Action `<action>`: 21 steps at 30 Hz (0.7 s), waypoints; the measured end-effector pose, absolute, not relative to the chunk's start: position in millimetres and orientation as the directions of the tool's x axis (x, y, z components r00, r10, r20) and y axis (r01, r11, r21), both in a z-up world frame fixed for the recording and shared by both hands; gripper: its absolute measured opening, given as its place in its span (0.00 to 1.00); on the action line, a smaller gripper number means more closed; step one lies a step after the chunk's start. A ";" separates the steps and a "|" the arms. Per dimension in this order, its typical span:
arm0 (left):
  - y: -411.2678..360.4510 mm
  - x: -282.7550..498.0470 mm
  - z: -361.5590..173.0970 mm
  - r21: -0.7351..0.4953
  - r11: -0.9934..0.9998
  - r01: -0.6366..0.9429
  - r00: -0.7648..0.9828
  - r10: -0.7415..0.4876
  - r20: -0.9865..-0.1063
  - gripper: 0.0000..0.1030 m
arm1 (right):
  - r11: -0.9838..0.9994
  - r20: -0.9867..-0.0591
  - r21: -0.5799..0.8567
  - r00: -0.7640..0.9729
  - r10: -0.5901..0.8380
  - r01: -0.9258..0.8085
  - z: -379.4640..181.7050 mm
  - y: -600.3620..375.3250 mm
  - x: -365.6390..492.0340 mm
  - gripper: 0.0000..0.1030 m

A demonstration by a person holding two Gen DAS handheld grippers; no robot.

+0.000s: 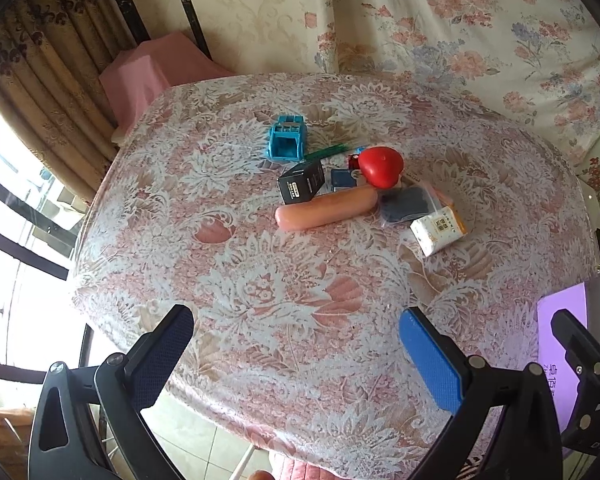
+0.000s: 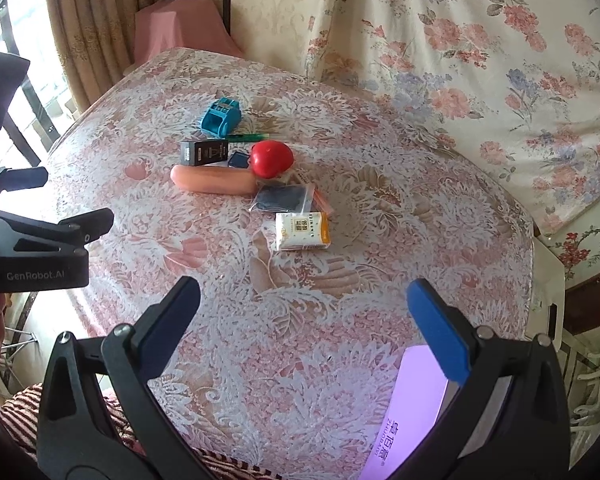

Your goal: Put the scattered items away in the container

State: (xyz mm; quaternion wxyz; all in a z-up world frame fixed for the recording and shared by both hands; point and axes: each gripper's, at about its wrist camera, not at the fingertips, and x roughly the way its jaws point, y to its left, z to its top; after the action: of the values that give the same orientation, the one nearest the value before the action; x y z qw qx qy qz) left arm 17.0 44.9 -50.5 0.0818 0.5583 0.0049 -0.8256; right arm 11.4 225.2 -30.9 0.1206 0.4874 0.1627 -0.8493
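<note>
Nearest, the left gripper [image 1: 296, 344] hangs over the near edge of the table [image 1: 228, 280], its jaws spread wide with nothing between them; the right gripper [image 2: 304, 320] hovers likewise, wide open and empty, just above the purple container [image 2: 416, 392], which sits at the table's near right corner, partly hidden behind the blue finger pad [image 2: 440, 332]. Further in, well apart from both tools, the scattered items lie in a loose cluster on the floral lace tablecloth; closest is a white and orange tissue pack [image 2: 302, 231], touching a clear zip bag [image 2: 282, 198] with something dark inside; beside that lies a long pink sausage [image 2: 214, 180], and behind it a black box [image 2: 204, 153] on its side; a red heart-shaped object [image 2: 272, 159] rests at the sausage's right end, beside a small dark blue packet [image 2: 238, 159]. Beyond these lies a thin green pen [image 2: 248, 136], and farthest of all a blue plastic toy [image 2: 222, 117]; behind the table hang floral fabric and curtains.
</note>
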 end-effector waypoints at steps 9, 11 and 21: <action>25.6 -18.7 -64.8 0.053 -0.998 0.039 -0.360 -0.064 -0.931 1.00 | -0.945 -0.867 -0.185 -0.498 0.028 0.269 -37.7 209.7 -12.7 1.00; 16.4 -29.6 -70.3 0.016 -1.000 0.012 -0.365 -0.019 -0.931 1.00 | -0.951 -0.868 -0.187 -0.495 0.043 0.246 -41.9 206.8 -17.8 1.00; -6.2 -59.4 -94.0 -0.024 -0.982 -0.186 -0.467 0.110 -0.877 1.00 | -0.994 -0.905 -0.111 -0.416 0.090 0.025 -83.7 218.2 -37.0 1.00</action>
State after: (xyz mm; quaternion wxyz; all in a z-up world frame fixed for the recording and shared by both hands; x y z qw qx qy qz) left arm -59.4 -6.2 -94.0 -0.0865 0.5088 -0.0372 -0.8557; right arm -37.0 218.2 -83.7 -0.0195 0.5399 0.0533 -0.8398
